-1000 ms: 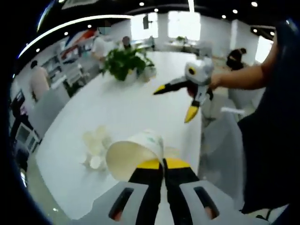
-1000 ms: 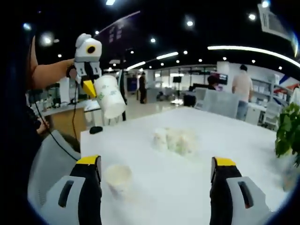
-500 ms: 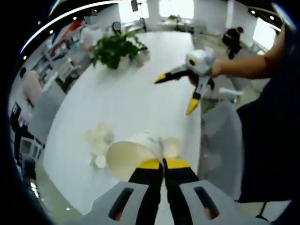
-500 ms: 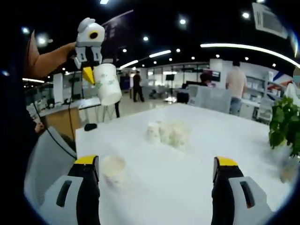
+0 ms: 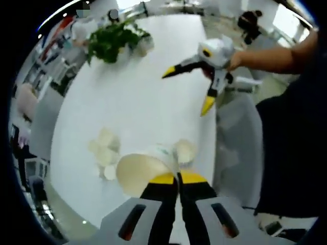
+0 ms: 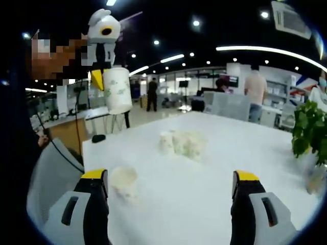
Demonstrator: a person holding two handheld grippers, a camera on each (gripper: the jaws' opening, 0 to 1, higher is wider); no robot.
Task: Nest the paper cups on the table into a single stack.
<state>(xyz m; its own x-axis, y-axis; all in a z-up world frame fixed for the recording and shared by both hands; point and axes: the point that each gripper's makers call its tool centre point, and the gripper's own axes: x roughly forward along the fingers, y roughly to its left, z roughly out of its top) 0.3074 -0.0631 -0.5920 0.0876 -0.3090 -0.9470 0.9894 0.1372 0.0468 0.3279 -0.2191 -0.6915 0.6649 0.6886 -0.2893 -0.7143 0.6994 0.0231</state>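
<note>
Left gripper [image 5: 178,177] jaws pinching rim of paper cup [image 5: 143,171], lower centre of left gripper view, raised above white worktop [image 5: 148,107]. Cup cluster [image 5: 103,153] lower left; lone cup [image 5: 185,151] just right. Right gripper [image 6: 171,184] jaws spread, empty. Best: lower held cup squarely over lone cup. Cluster blurred, count unclear.

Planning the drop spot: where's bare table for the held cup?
Bare table runs wide between the cup cluster and the plant, and between cluster and lone cup. Crowded at the cluster itself. Left claw holds the cup above.
</note>
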